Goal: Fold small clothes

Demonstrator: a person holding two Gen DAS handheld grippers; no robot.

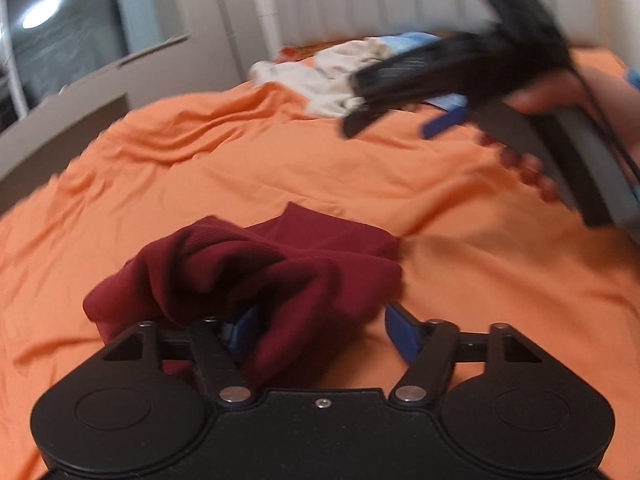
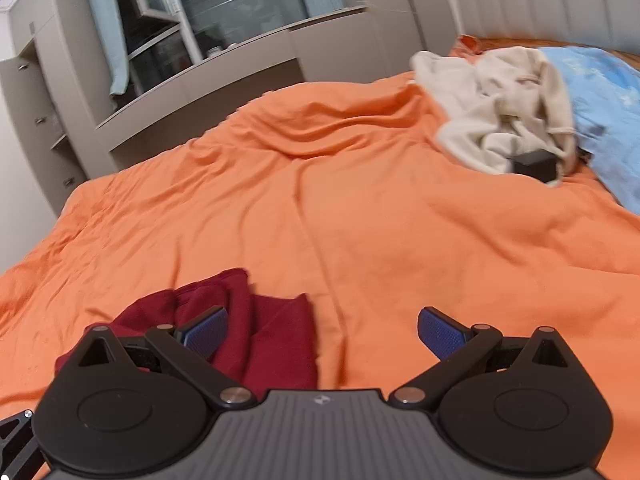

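Note:
A dark red garment lies bunched on the orange bedsheet. In the left wrist view it is heaped against my left gripper and drapes over the left blue finger. The jaws stand wide apart and the pads do not press the cloth. Up at the right, blurred, a hand holds my right gripper above the sheet. In the right wrist view the right gripper is open over bare sheet, with the red garment low at the left beneath its left finger.
A crumpled cream garment and a light blue cloth lie at the far right of the bed, with a small black object by them. Grey cabinets and a dark window stand behind the bed.

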